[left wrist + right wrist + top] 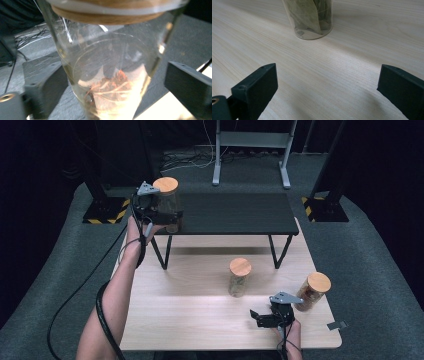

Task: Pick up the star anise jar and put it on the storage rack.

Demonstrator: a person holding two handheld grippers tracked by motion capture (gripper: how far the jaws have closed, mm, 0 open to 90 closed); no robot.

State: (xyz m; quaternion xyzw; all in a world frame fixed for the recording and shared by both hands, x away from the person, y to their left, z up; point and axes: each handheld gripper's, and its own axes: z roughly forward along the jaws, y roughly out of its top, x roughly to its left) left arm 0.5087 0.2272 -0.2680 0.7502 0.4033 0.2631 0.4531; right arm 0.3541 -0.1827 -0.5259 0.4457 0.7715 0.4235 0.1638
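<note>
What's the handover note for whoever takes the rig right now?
Left gripper: jaws wide, either side of the glass jar with reddish pieces, at the left end of the black shelf; no grip visible.
Right gripper: open, nothing between the jaws, low over the wooden table.
Bay-leaf jar stands mid-table; third wooden-lidded jar near the right edge.
Done: apparently one jar at the shelf.
Left: probably the other two.
</note>
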